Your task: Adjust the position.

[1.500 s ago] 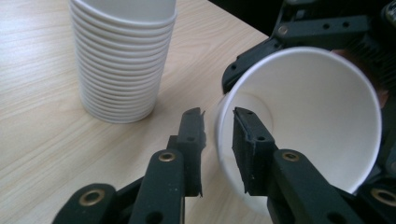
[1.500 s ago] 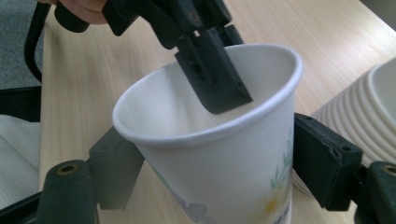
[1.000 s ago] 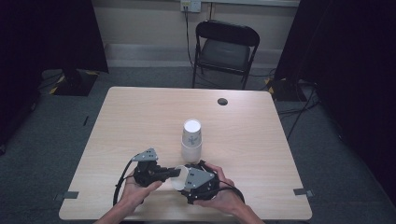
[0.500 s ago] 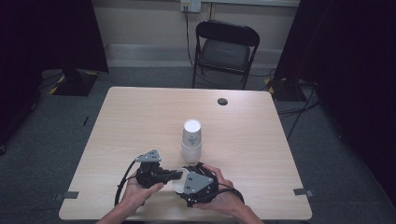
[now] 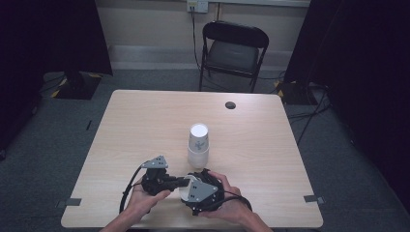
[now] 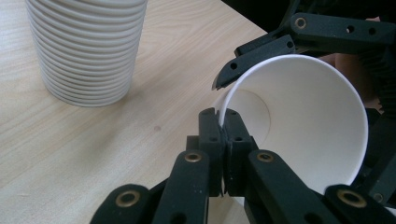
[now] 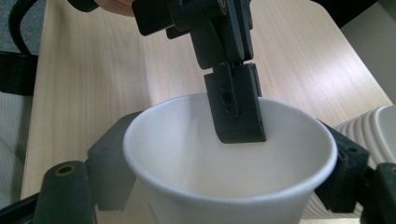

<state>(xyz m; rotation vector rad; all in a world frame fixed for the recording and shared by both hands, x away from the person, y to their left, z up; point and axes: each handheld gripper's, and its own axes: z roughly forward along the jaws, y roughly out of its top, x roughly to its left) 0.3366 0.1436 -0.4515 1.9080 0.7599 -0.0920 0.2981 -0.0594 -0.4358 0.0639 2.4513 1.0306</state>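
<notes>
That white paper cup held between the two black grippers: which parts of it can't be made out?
- White paper cup: its base, right gripper view, cut off by the bottom edge.
- Its outer wall, left gripper view, hidden behind the open mouth.
- High view: mostly covered by the right gripper.

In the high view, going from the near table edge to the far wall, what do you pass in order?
Left gripper and right gripper at a single paper cup → stack of paper cups → dark round spot on the table → black folding chair → wall socket.
</notes>
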